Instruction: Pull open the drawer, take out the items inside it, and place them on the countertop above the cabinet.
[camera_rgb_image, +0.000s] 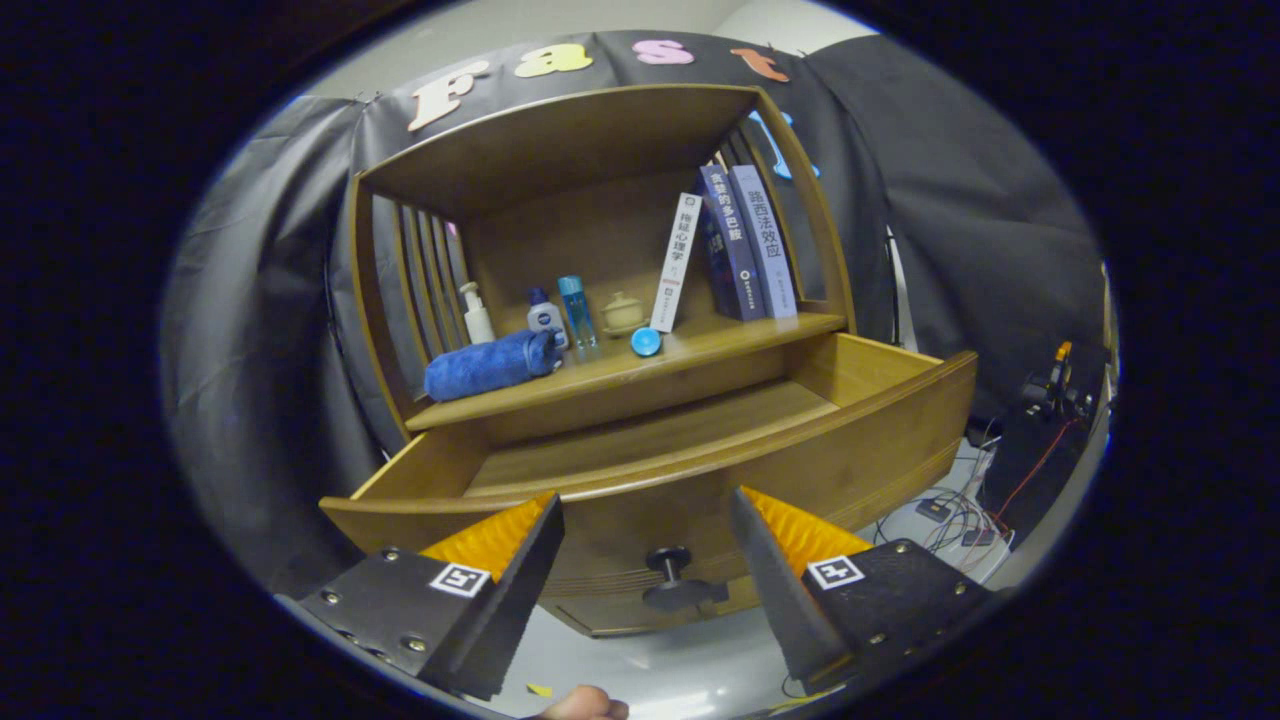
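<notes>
Black cloth wall (960, 200) (creased) behind; pale floor (690, 670) below.

Drawer (650, 450) floor's front strip hidden.

Three books (735, 245) stood at the upper right of centre, one white book (676, 262) leaning against the two dark ones. Left of them sat a small lidded pot (622, 312), a clear blue bottle (577, 311) and a white pump bottle (476, 314). Tangled cables (955, 515) lay on the floor at lower right.
</notes>
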